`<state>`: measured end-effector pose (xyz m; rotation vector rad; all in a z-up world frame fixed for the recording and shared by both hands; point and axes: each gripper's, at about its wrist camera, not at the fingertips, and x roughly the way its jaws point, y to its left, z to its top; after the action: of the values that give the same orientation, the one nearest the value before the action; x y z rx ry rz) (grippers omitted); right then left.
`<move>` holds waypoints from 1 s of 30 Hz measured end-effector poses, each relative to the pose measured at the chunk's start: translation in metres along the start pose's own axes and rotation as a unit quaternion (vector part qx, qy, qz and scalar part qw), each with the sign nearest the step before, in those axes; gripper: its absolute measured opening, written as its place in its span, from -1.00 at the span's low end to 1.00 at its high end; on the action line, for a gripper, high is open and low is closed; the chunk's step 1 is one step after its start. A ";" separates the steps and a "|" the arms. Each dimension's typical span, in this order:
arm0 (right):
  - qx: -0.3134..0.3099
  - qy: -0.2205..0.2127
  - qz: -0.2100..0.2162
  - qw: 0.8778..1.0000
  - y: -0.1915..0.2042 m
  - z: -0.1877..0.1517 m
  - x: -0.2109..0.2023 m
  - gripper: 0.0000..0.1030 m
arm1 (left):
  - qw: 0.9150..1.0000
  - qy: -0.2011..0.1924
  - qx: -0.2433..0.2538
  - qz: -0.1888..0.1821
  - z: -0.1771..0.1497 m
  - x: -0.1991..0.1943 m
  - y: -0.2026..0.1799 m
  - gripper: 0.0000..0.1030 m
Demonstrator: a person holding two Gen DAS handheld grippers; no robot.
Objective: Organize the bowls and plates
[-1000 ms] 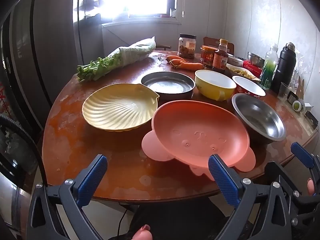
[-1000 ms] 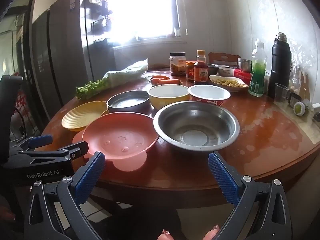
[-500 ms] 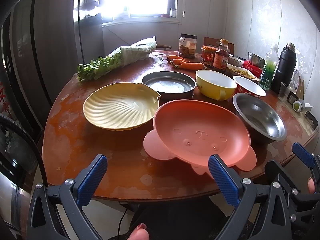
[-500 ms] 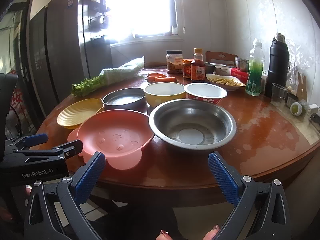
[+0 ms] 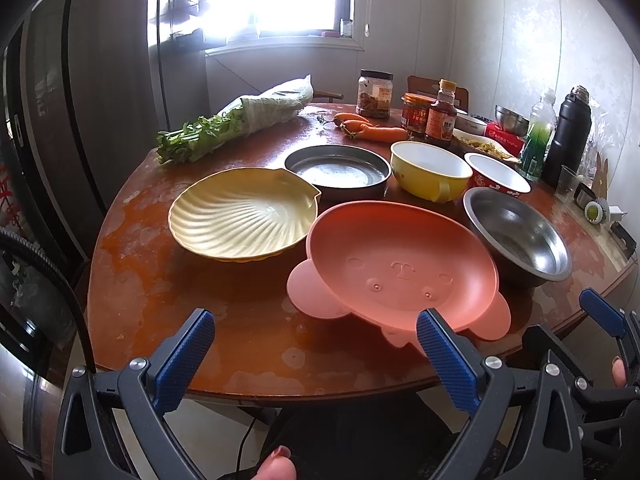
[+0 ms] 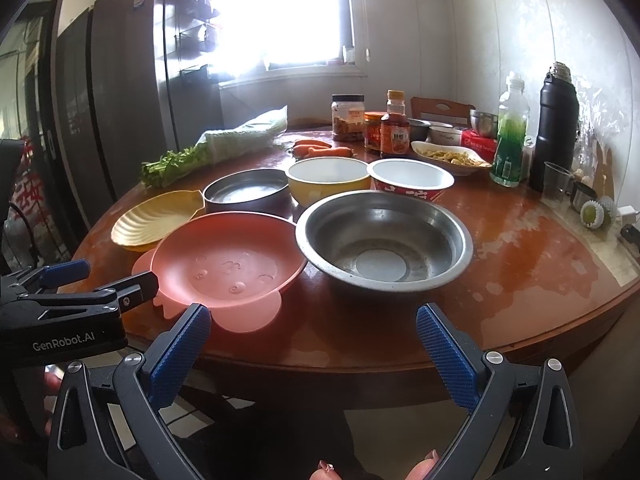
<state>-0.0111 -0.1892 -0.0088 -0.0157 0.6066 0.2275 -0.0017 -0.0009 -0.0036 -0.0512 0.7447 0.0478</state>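
On the round wooden table (image 5: 240,328) sit a pink bear-shaped plate (image 5: 400,268) (image 6: 228,264), a yellow shell-shaped plate (image 5: 244,212) (image 6: 156,218), a shallow steel pan (image 5: 338,170) (image 6: 246,192), a yellow bowl (image 5: 430,170) (image 6: 328,178), a red-and-white bowl (image 5: 498,172) (image 6: 410,178) and a large steel bowl (image 5: 516,232) (image 6: 384,236). My left gripper (image 5: 312,360) hangs open at the table's near edge, in front of the pink plate. My right gripper (image 6: 312,356) is open too, before the steel bowl, holding nothing.
Bagged celery (image 5: 236,124), carrots (image 5: 372,130), jars and a sauce bottle (image 5: 440,116) crowd the far side. A green bottle (image 6: 510,136), black flask (image 6: 556,128), plastic cup (image 6: 556,182) and a dish of food (image 6: 450,156) stand at the right. A dark fridge (image 6: 100,100) is at left.
Both grippers have shifted slightly, so the dishes sit a little differently in view. Nothing on the table has moved, and both grippers stay open.
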 end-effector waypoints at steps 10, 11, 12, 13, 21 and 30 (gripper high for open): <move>-0.003 0.000 0.001 1.000 0.002 0.001 0.001 1.00 | 1.000 -0.002 0.000 0.000 0.000 -0.001 0.000 0.98; -0.003 0.001 0.002 1.000 0.003 0.002 0.002 1.00 | 1.000 -0.002 -0.001 0.000 0.000 -0.001 0.000 0.98; -0.004 0.001 0.001 1.000 0.003 0.002 0.002 1.00 | 1.000 -0.003 -0.001 -0.001 0.000 -0.001 0.000 0.98; -0.004 0.000 0.002 1.000 0.003 0.002 0.002 1.00 | 1.000 -0.004 -0.002 -0.001 0.000 -0.002 0.001 0.98; -0.005 -0.007 0.014 1.000 0.009 0.011 0.004 1.00 | 1.000 -0.007 -0.015 -0.003 0.005 -0.003 0.017 0.98; -0.021 -0.019 0.053 0.998 0.033 0.045 0.013 1.00 | 0.999 -0.021 -0.045 0.016 0.020 -0.003 0.061 0.98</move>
<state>0.0179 -0.1503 0.0224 -0.0197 0.5652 0.3428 0.0057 0.0611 0.0108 -0.1235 0.7004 0.1127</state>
